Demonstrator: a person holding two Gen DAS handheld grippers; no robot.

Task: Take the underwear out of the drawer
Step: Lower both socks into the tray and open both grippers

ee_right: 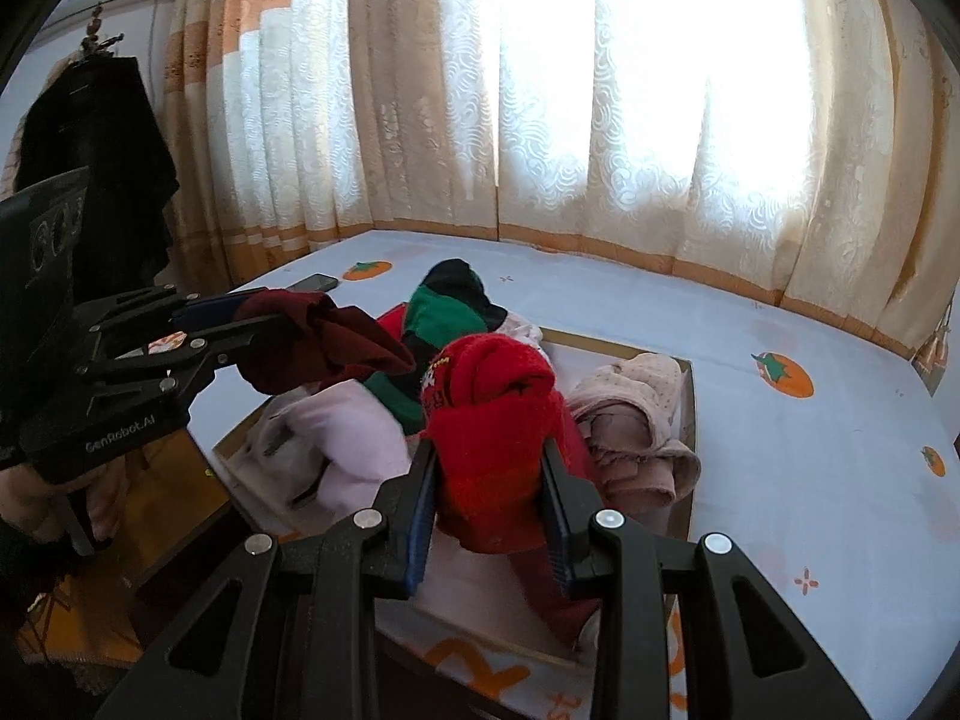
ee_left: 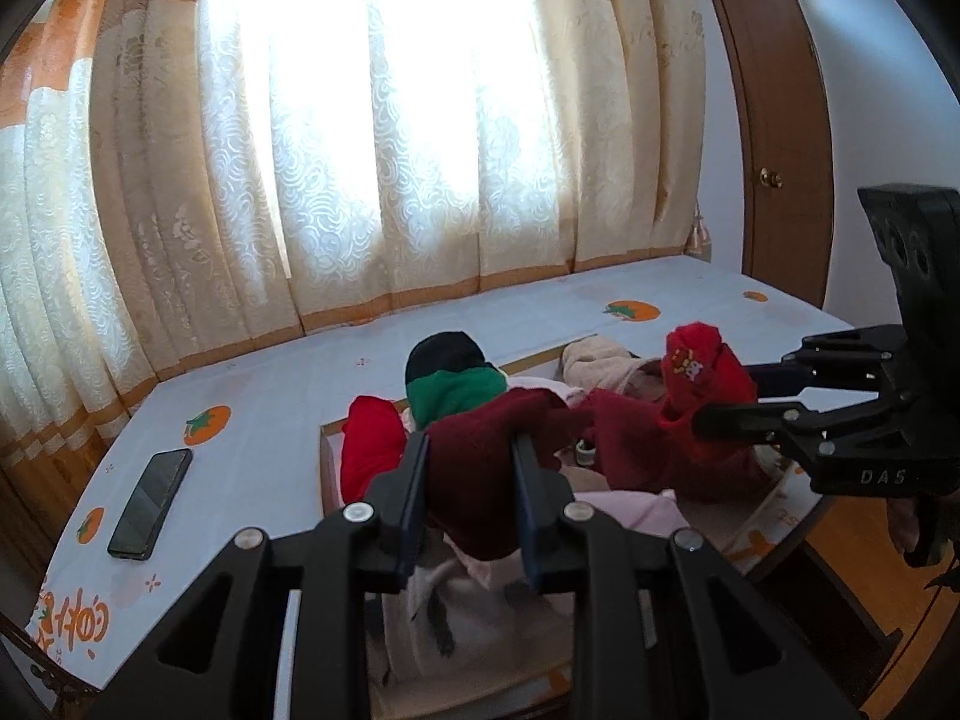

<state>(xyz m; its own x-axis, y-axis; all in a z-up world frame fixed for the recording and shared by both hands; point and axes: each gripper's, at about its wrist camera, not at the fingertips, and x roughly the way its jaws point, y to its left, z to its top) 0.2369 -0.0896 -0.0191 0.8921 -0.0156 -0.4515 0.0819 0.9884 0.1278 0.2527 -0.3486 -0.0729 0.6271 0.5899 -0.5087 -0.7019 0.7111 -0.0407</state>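
Both grippers are lifting garments clear of the drawer point(ee_right: 689, 384): the left gripper point(ee_left: 471, 498) is clamped on maroon underwear point(ee_left: 474, 468), the right gripper point(ee_right: 489, 495) on a red piece point(ee_right: 492, 420). Next, I reckon, carry both over the bed sheet point(ee_right: 810, 450) and release.

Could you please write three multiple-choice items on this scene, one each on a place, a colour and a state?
1. Where does the phone lie?
A. in the drawer
B. on the sheet, left of the drawer
C. on the floor

2. What colour is the garment in the left gripper?
A. dark maroon
B. green
C. pale pink

3. What is the state of the right gripper?
A. open and empty
B. shut on nothing
C. shut on the bright red garment

Answers:
1 B: the phone rests on the persimmon-print sheet, beside the drawer.
2 A: the maroon garment sits between its fingers.
3 C: the bright red garment is pinched between its fingers.
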